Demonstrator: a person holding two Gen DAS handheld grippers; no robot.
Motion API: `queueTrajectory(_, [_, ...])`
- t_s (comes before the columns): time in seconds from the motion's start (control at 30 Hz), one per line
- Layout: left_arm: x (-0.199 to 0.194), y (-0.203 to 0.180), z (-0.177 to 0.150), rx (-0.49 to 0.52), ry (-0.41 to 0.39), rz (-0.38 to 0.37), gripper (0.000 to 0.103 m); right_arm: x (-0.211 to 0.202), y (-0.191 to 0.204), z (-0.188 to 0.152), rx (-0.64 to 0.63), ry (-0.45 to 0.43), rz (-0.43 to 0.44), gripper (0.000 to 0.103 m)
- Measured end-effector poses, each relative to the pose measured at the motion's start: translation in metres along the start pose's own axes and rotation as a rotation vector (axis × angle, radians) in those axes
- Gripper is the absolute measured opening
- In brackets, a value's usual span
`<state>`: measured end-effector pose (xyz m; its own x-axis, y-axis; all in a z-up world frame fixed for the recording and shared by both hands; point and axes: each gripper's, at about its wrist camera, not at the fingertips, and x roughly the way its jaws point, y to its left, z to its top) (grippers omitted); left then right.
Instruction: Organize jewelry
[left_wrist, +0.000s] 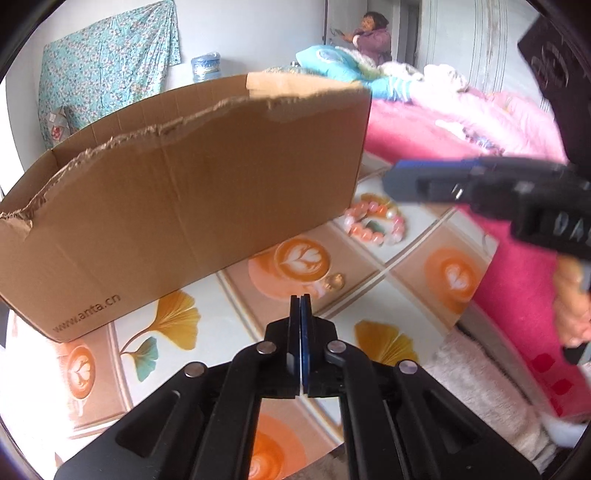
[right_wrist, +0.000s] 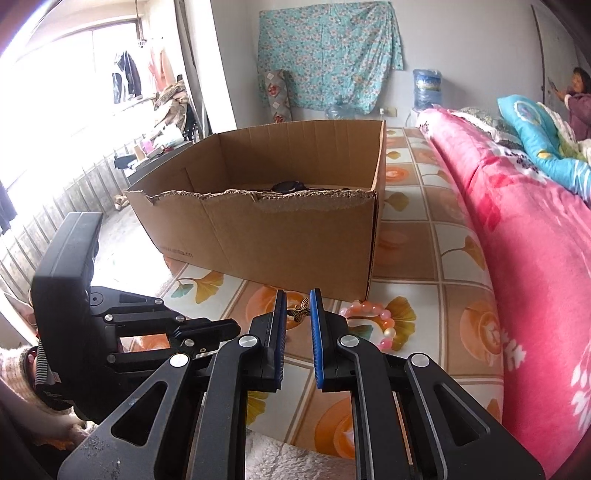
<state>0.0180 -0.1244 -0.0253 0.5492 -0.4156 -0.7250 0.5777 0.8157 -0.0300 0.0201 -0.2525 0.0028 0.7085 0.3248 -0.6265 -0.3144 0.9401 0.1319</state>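
Left gripper (left_wrist: 301, 297), lower centre of the left wrist view: black fingers with blue pads (left_wrist: 305, 332) are pressing flat together, clenched with nothing between them. Tips are hovering over the patterned tablecloth with latte cups and ginkgo leaves (left_wrist: 406, 258), just short of a small pale translucent trinket (left_wrist: 334, 282) lying on an orange cup print.

Right gripper (right_wrist: 298, 295), lower centre of the right wrist view: fingers are standing apart with a narrow gap, blue pads (right_wrist: 316, 321) facing each other. A small bronze butterfly charm (right_wrist: 299, 311) is showing in the gap near the tips; whether it is touching either pad or lying on the cloth beneath, cannot tell. In the left wrist view the same gripper (left_wrist: 391, 181) is entering from the right edge, blurred, above the bracelet.

Pink and white beaded bracelet (right_wrist: 373, 321) is lying on the cloth just right of the right gripper's tips, near the box's right front corner; in the left wrist view it (left_wrist: 373, 221) is sitting centre right, just beside the box.

Open brown cardboard box with a torn front rim (right_wrist: 280, 236) is filling mid-frame in the right wrist view; a dark rounded item (right_wrist: 288, 185) is peeking over the rim from inside, too hidden to identify.

Pink flowered quilt (right_wrist: 517, 229) is running along the right edge of the frame.
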Motion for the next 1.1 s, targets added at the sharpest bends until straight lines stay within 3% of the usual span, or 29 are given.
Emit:
queueTrajectory(0.1, [0.002,-0.004,0.009,-0.015,-0.012,-0.034,0.025,0.000,0.000,-0.001,0.005,-0.001,0.003,0.011])
queueTrajectory(0.17, [0.006,-0.010,0.013,-0.002,-0.017,-0.043,0.027,0.000,-0.003,0.000,0.011,-0.004,0.003,0.011])
queueTrajectory(0.33, [0.025,-0.022,0.012,0.073,0.022,-0.010,0.026,0.002,-0.010,-0.001,0.030,-0.008,0.005,0.011])
queueTrajectory(0.43, [0.026,-0.027,0.011,0.114,0.009,0.009,0.018,0.004,-0.014,-0.002,0.036,-0.008,0.011,0.011])
queueTrajectory(0.47, [0.026,-0.027,0.011,0.120,0.013,0.012,0.011,0.005,-0.015,-0.002,0.038,-0.009,0.014,0.011])
queueTrajectory(1.1, [0.015,-0.023,0.014,0.117,0.006,-0.014,0.010,0.007,-0.017,-0.001,0.037,-0.012,0.024,0.011])
